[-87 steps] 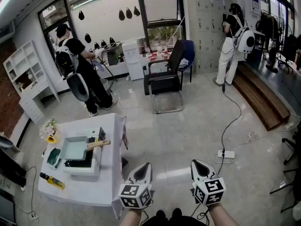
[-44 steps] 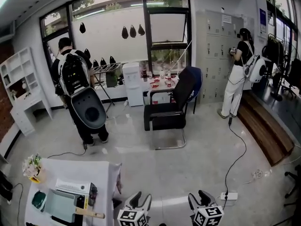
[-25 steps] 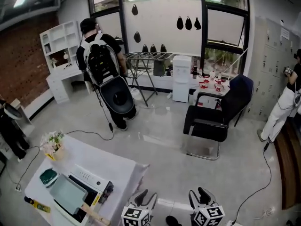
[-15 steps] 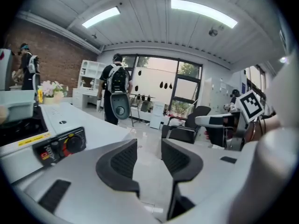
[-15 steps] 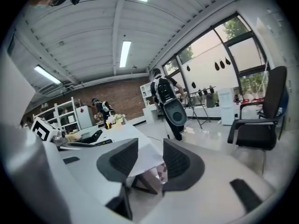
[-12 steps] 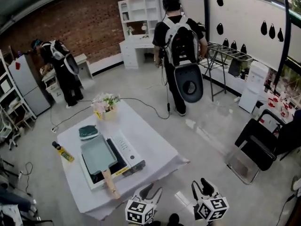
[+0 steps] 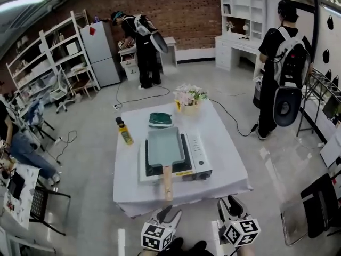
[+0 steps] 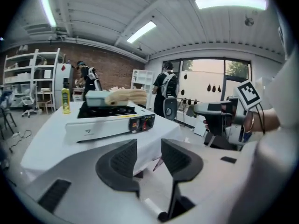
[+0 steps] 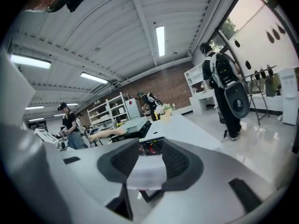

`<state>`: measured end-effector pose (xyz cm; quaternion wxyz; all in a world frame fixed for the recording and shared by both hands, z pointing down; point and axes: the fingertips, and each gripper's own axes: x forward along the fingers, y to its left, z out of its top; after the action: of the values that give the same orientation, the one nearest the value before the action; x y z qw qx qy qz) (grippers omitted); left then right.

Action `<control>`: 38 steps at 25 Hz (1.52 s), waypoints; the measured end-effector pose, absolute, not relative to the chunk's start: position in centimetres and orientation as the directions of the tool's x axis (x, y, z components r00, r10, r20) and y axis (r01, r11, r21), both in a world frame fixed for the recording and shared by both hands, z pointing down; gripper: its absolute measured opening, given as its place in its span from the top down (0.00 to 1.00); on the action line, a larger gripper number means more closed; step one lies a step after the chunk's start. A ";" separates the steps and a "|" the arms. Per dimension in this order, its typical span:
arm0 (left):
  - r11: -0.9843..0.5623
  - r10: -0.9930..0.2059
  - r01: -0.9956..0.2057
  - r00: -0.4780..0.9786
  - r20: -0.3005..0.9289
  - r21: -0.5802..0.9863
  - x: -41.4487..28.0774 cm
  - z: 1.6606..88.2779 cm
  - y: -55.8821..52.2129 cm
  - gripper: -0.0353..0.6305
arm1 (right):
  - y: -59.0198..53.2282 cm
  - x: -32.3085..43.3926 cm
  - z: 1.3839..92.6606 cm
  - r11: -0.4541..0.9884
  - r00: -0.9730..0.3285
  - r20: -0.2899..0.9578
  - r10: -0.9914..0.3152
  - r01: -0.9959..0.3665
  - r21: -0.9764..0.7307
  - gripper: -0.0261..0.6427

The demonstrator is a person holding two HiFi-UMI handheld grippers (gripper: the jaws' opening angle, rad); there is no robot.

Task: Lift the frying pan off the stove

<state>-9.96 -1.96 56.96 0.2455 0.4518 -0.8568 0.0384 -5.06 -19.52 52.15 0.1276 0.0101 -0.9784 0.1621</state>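
A rectangular teal frying pan (image 7: 165,146) with a wooden handle (image 7: 167,183) sits on a white portable stove (image 7: 198,162) on the white-clothed table (image 7: 229,169). The handle points toward me over the table's near edge. Both grippers hang below that edge, apart from the table. My left gripper (image 7: 164,215) is open and empty, just below the handle's end. The right gripper (image 7: 229,205) stands further right, its jaws closing with nothing between them. The left gripper view shows the stove (image 8: 110,123) and handle (image 8: 125,96) beyond the open jaws. The right gripper view looks at the stove's knobs (image 9: 150,146).
On the table behind the stove are a yellow bottle (image 7: 125,133), a dark green dish (image 7: 160,120) and a pot of flowers (image 7: 188,97). A person with a backpack (image 7: 282,63) stands at the right, others at the back shelves (image 7: 141,41). Chairs (image 7: 45,207) flank me.
The head view has swung round, so the table with the stove and pan now lies straight ahead, its handle toward me. Both grippers stay low at the bottom edge.
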 end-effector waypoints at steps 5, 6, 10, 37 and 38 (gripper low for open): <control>0.716 -0.665 -0.683 -0.607 0.435 0.141 -13.2 55.6 3.5 0.71 | -15.2 -9.2 51.1 0.950 -0.959 0.227 0.172 0.101 -0.295 0.73; 0.732 -0.652 -0.667 -0.628 0.425 0.138 -14.0 55.2 4.3 0.71 | -14.5 -10.0 51.1 0.948 -0.956 0.222 0.192 0.123 -0.293 0.73; 0.769 -0.621 -0.625 -0.682 0.387 0.133 -16.8 53.6 6.2 0.71 | -12.8 -12.6 50.6 0.938 -0.950 0.203 0.238 0.171 -0.301 0.74; 0.689 -0.725 -0.652 -0.623 0.293 0.318 -27.3 49.4 5.0 0.69 | -9.8 -20.8 47.6 0.835 -0.927 0.110 0.359 0.266 -0.482 0.76; 0.674 -0.738 -0.651 -0.610 0.288 0.348 -27.5 49.4 4.7 0.69 | -9.9 -21.0 47.6 0.833 -0.926 0.112 0.359 0.264 -0.487 0.76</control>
<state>-27.45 4.65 49.40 0.2075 0.3898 -0.8911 -0.1045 -20.95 -9.87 47.60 0.0999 -0.1638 -0.9520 0.2384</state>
